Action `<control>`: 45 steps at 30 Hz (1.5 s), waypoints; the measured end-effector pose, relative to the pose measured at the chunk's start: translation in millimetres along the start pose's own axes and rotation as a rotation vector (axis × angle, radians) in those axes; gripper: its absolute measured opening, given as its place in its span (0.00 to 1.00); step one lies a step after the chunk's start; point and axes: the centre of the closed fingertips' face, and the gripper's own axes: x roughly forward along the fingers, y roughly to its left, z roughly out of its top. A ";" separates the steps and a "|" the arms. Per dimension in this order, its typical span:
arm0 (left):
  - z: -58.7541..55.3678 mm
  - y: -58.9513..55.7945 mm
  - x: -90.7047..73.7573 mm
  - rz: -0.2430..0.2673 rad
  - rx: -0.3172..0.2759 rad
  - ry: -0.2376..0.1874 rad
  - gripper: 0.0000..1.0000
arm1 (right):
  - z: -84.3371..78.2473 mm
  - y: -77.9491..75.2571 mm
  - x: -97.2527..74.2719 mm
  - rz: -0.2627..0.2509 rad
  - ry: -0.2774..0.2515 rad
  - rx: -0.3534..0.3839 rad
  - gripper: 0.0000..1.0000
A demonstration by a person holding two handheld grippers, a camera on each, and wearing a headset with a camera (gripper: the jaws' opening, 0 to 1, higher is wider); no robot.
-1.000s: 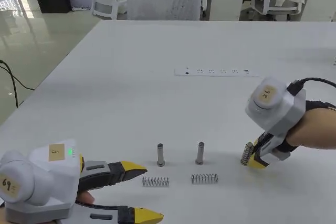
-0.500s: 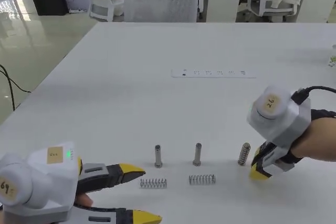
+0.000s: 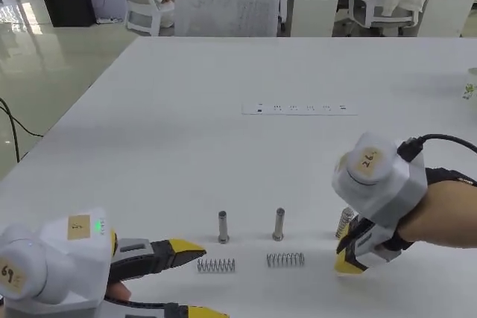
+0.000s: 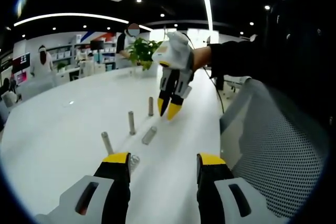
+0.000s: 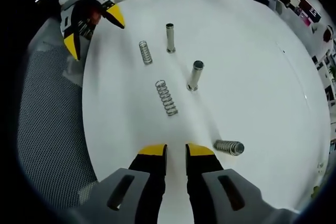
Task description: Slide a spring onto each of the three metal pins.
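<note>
Worktop (one): a white worktop (image 3: pixel 223 94) carries every part. Desks and chairs stand beyond its far edge, too distant to detail.

Mesh panel (one): a grey mesh panel (image 4: pixel 273 145) lies beside the worktop's near edge in both gripper views. It is cut off, so what it belongs to cannot be told.

Claws (two): the left claw (image 3: pixel 195 279) sits low at the near left. Its jaws are spread wide with nothing between them, and the lower jaw is cut off by the bottom edge of the head view. The right claw (image 3: pixel 346 261) points down at the worktop just in front of the right pin. Its jaws are parted by a narrow gap and grip nothing. Whether its tips touch the surface cannot be told.

Power strip (one): a white power strip (image 3: pixel 299 109) lies flat, well beyond the pins. Its sockets are too small to make out.

Pins (three): all three stand upright in one row. The left pin (image 3: pixel 222 226) and the middle pin (image 3: pixel 279 224) are bare. The right pin (image 5: pixel 238 149) is sleeved, and in the head view it is partly hidden behind the right claw.

Springs (three): the first loose spring (image 3: pixel 216 265) lies on its side just in front of the left pin. The second loose spring (image 3: pixel 285 260) lies likewise in front of the middle pin. The third spring (image 3: pixel 343 221) sits around the right pin. In the left gripper view, the nearest loose spring is partly hidden behind a jaw tip.
</note>
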 end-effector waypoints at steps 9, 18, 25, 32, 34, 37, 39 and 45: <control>0.3 0.6 -0.1 0.000 0.001 -0.004 0.45 | 19.9 6.3 4.2 0.002 -0.014 -0.053 0.12; -0.2 -1.2 0.9 -0.007 0.002 -0.001 0.45 | 33.9 6.2 16.3 0.013 -0.013 -0.111 0.11; -0.1 -0.2 0.1 -0.003 -0.001 -0.005 0.44 | 36.9 5.8 26.9 0.029 0.007 -0.140 0.11; -0.5 -0.1 0.6 -0.003 -0.002 -0.002 0.44 | 37.1 4.8 33.1 0.042 0.029 -0.158 0.10; -0.6 -0.2 0.7 -0.004 -0.001 -0.002 0.44 | 36.4 5.1 35.3 0.043 0.039 -0.169 0.10; -0.8 -0.1 0.8 -0.004 -0.001 0.000 0.44 | 35.6 6.1 36.9 0.049 0.048 -0.177 0.09; -0.7 0.0 0.8 -0.004 -0.001 -0.001 0.44 | 36.1 5.9 37.0 0.049 0.047 -0.181 0.08; -0.1 0.1 1.1 -0.004 0.001 -0.001 0.44 | 34.7 10.9 32.6 0.053 0.056 -0.196 0.08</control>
